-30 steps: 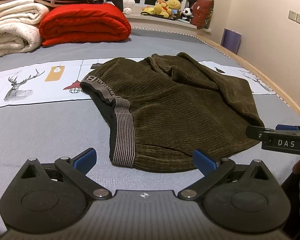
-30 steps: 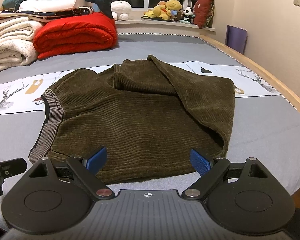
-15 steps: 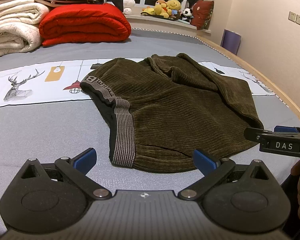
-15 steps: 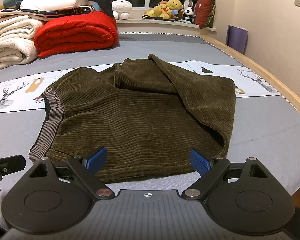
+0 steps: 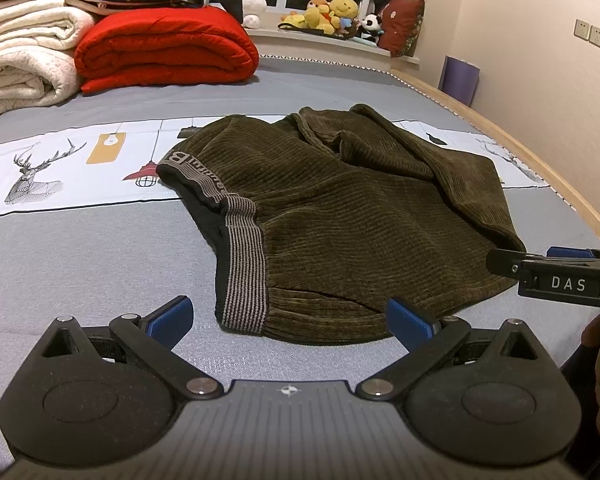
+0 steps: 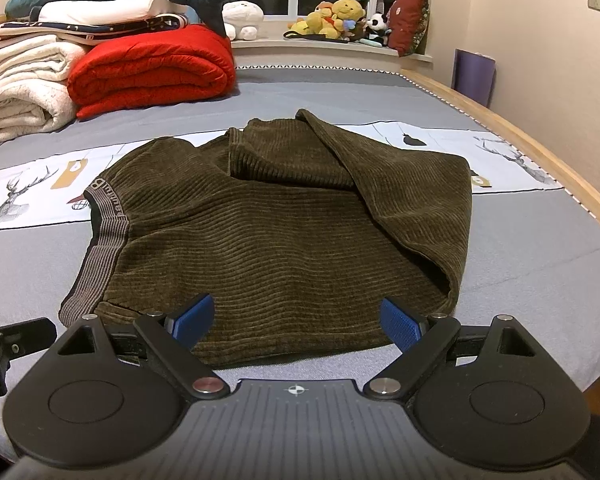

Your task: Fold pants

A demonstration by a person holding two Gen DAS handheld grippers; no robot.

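Both my left gripper point(image 5: 290, 316) and right gripper point(image 6: 296, 318) gape wide, holding nothing, with the folded pants point(image 6: 284, 232) lying just ahead of their fingertips.

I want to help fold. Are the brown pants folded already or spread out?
Partly folded: the corduroy pants lie bunched, legs doubled back over the top, striped waistband showing.
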